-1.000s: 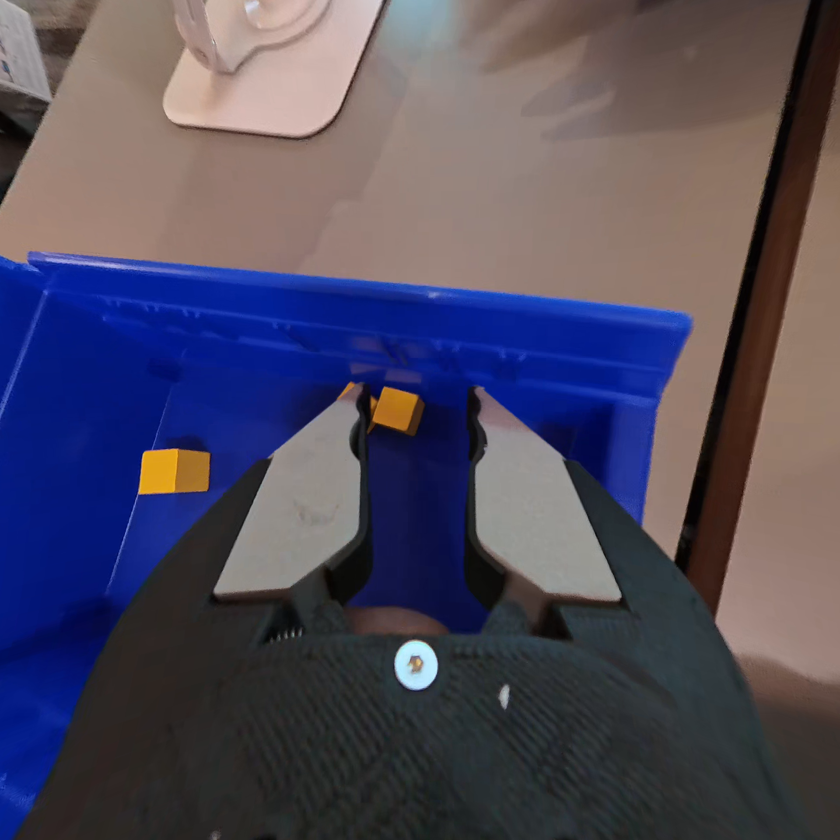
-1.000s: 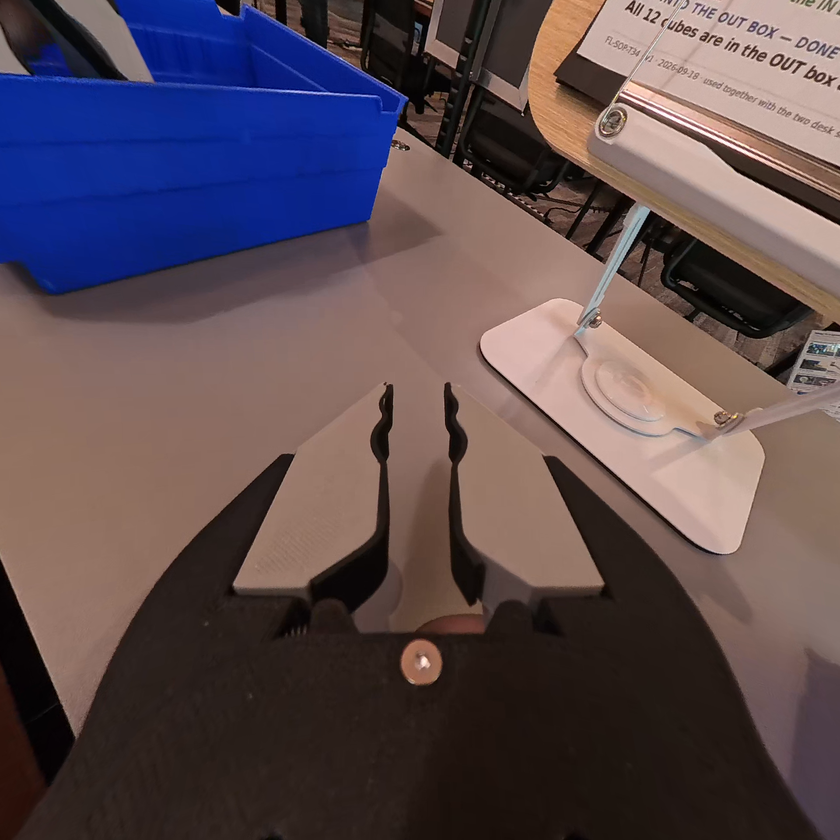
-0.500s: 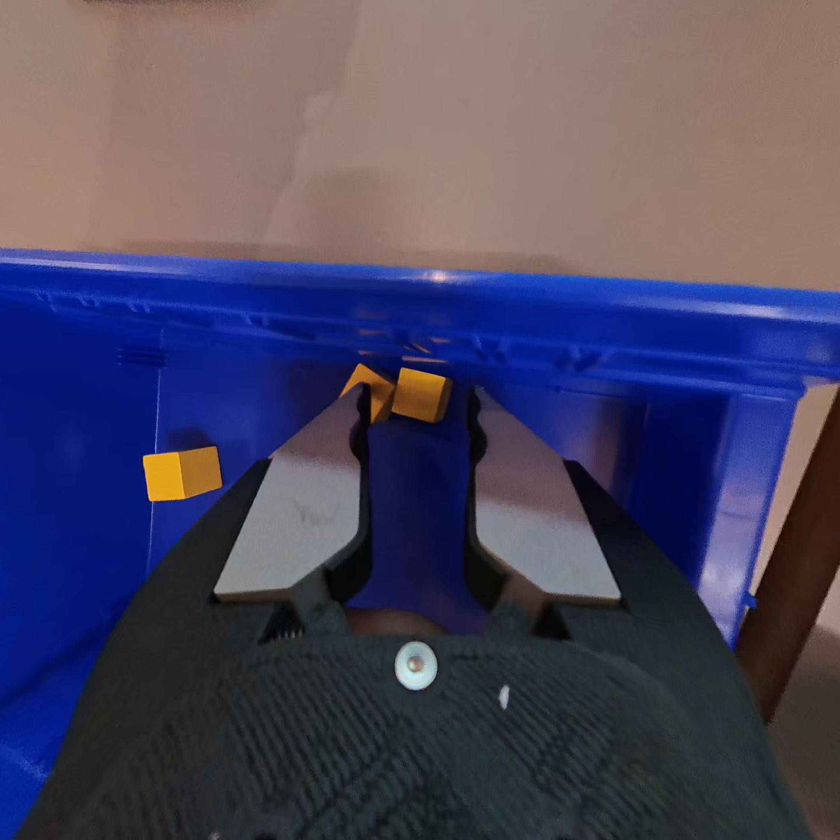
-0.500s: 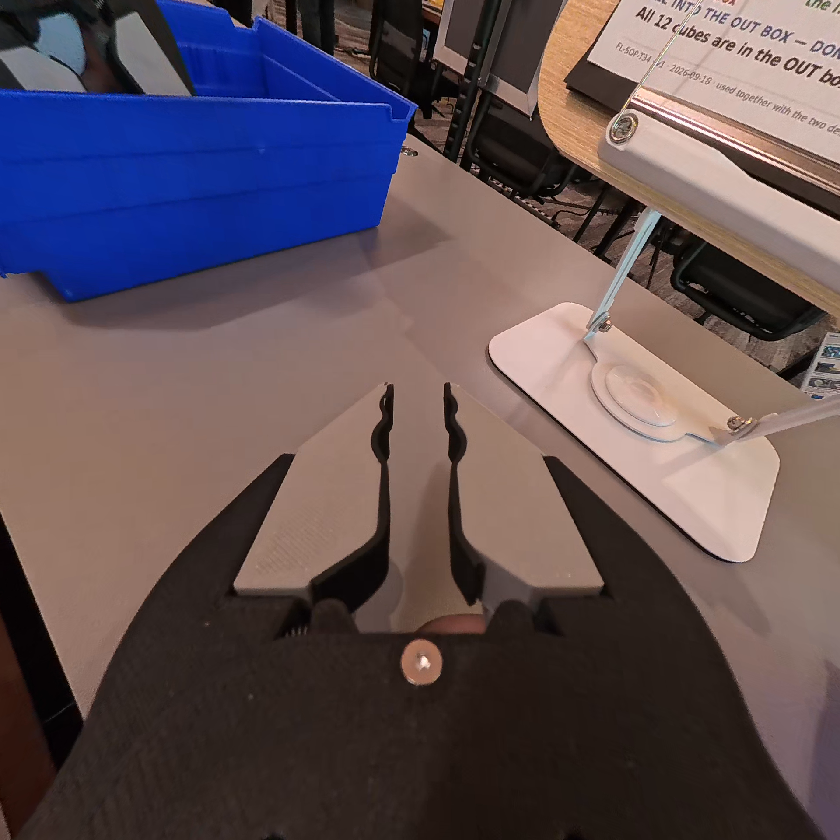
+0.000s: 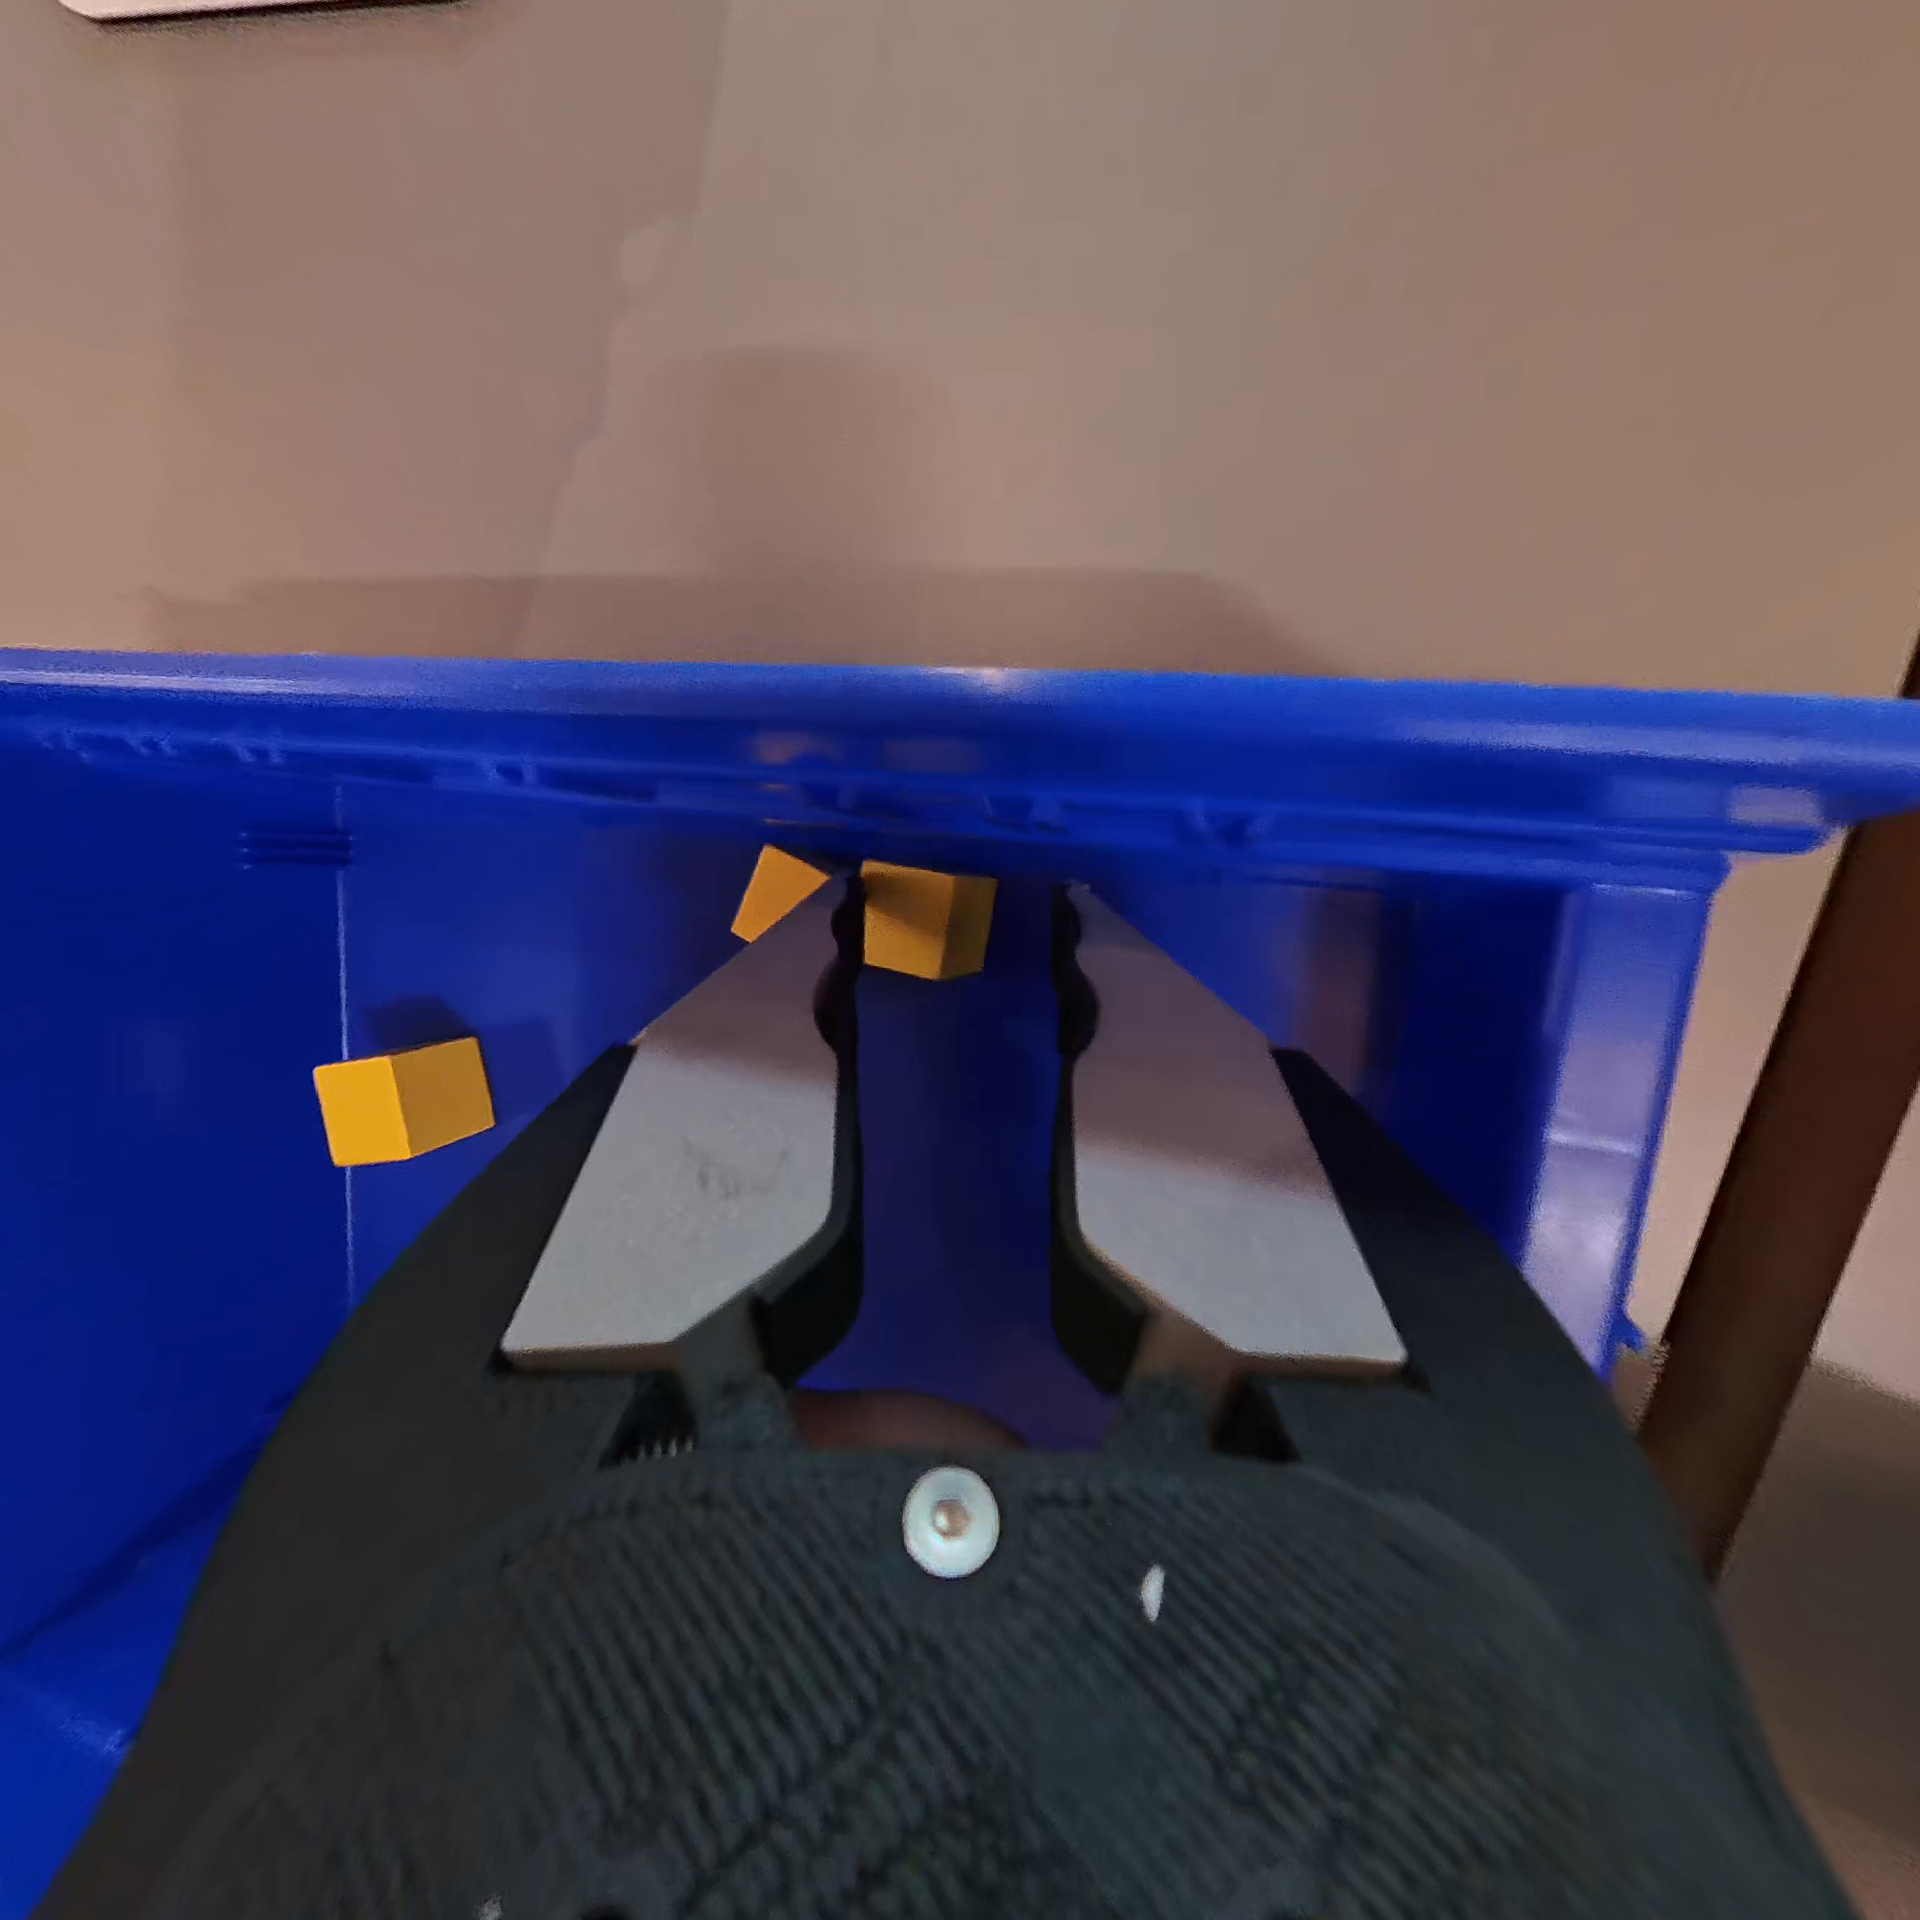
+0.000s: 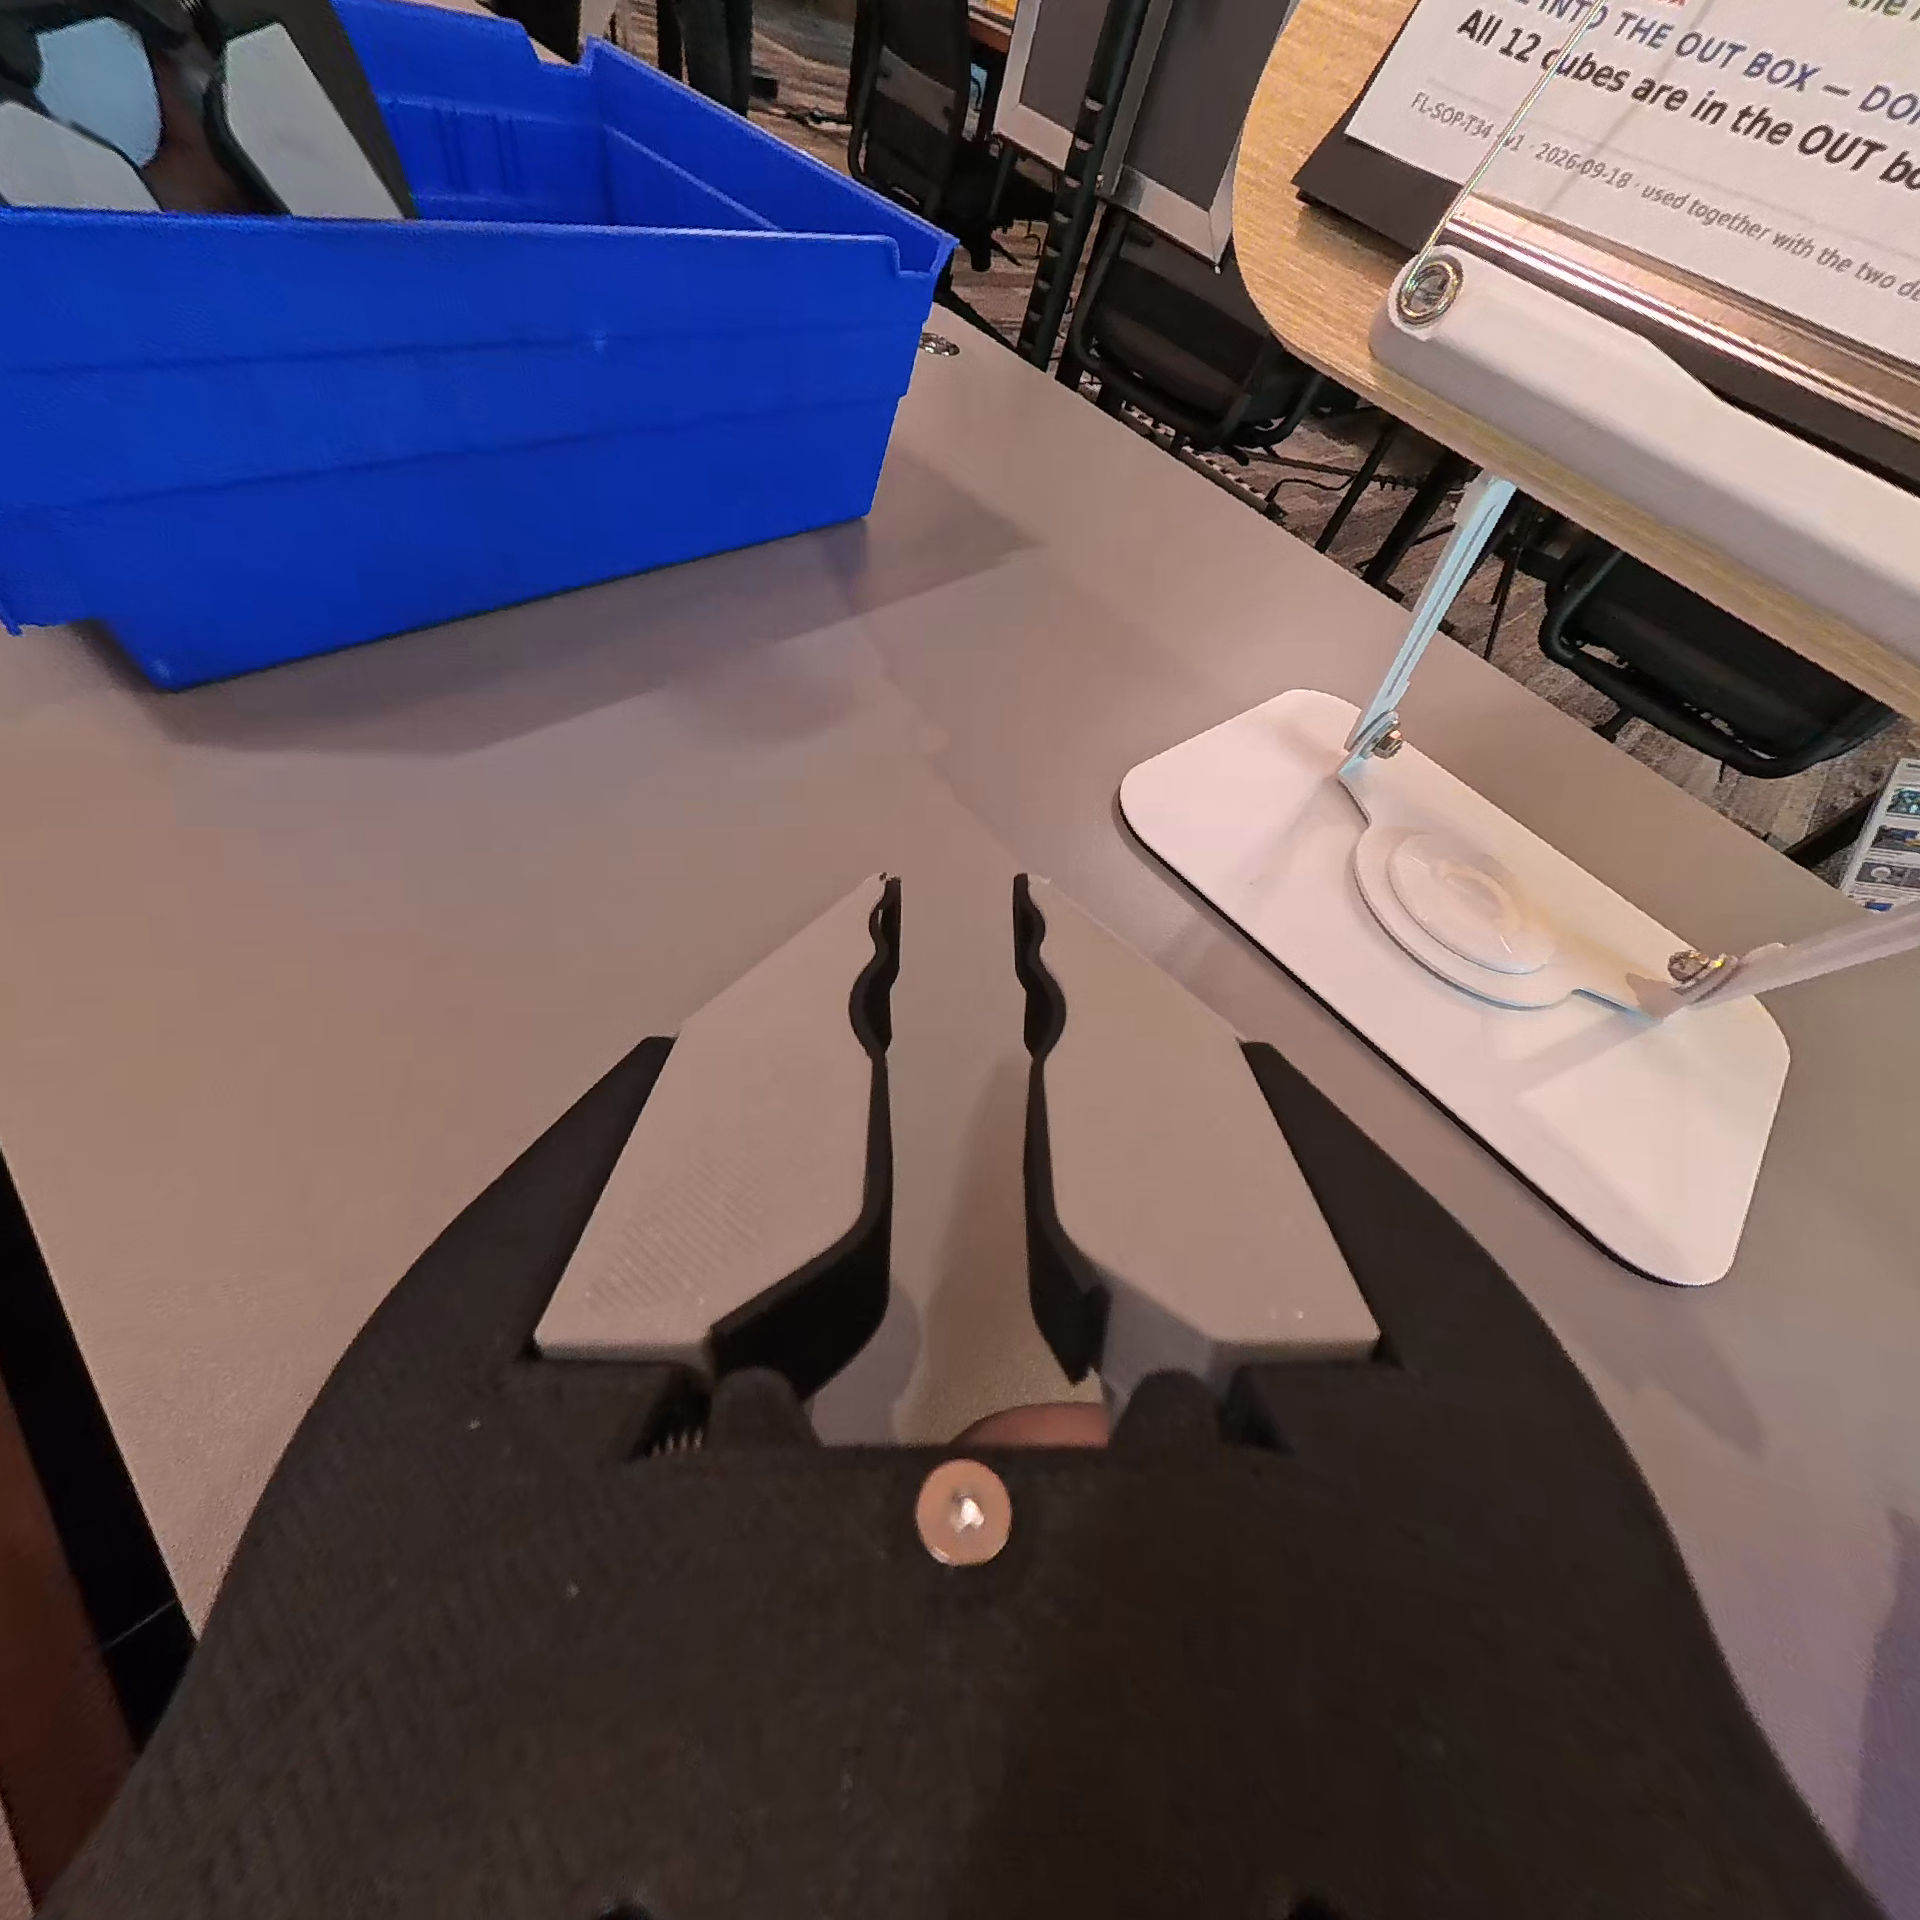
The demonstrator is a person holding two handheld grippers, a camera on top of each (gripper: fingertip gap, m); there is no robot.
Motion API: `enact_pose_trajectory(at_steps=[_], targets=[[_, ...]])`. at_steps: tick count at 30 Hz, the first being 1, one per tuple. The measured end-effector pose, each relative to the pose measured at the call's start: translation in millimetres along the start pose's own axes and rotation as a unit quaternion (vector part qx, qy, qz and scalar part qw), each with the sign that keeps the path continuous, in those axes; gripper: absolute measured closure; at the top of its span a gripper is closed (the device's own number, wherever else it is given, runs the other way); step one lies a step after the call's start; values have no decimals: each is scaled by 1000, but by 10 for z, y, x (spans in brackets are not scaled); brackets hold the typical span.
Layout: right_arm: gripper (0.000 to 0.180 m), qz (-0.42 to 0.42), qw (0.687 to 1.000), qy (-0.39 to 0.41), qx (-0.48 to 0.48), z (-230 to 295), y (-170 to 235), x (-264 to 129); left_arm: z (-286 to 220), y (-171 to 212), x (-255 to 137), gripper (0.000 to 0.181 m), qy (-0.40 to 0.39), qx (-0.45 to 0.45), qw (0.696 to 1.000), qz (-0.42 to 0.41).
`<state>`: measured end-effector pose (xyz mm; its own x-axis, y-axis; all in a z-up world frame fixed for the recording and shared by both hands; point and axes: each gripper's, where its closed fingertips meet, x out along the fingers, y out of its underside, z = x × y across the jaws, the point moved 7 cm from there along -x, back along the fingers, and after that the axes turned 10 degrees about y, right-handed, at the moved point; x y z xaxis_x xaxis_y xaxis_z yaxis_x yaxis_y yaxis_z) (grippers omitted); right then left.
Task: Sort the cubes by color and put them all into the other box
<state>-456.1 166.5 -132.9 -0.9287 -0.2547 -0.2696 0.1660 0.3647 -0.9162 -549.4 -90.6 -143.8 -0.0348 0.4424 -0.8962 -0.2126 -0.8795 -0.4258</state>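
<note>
In the left wrist view my left gripper (image 5: 956, 904) is open inside a blue box (image 5: 935, 727), its tips near the far wall. A yellow cube (image 5: 925, 923) lies between the fingertips, close to the left one. A second yellow cube (image 5: 774, 888) lies just left of the left fingertip, partly hidden by it. A third yellow cube (image 5: 403, 1099) lies farther left on the box floor. In the right wrist view my right gripper (image 6: 956, 894) is open and empty above the grey table (image 6: 520, 883). The blue box (image 6: 447, 416) stands at the upper left there, with the left gripper (image 6: 156, 166) in it.
A white stand base (image 6: 1455, 987) sits on the table right of my right gripper, and its tilted tray with a printed sheet (image 6: 1714, 125) overhangs at the upper right. The table's dark edge (image 5: 1787, 1143) runs just right of the box. Chairs (image 6: 1195, 343) stand beyond the table.
My left gripper has gone deeper into the box, so one yellow cube now lies between its tips. My right gripper has drifted slightly and stays open and empty.
</note>
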Motion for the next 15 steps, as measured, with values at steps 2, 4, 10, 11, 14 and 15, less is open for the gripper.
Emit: enact_pose_trajectory(at_steps=[2,4,10,11,14,15], targets=[[162,0,1000,0,0,0,0,1,16,25,29,144,-2,-5,1000,10],[162,0,1000,0,0,2,0,1,-8,67,54,154,22,-20,999,17],[162,1,1000,-2,0,6,3,4,8,90,53,155,16,-15,1000,20],[163,0,1000,-2,-1,7,2,5,9,88,55,156,16,-16,1000,20],[163,0,1000,-3,-2,11,2,6,17,87,58,155,15,-17,1000,17],[163,1,1000,-3,-2,11,2,6,18,87,59,156,15,-17,1000,15]])
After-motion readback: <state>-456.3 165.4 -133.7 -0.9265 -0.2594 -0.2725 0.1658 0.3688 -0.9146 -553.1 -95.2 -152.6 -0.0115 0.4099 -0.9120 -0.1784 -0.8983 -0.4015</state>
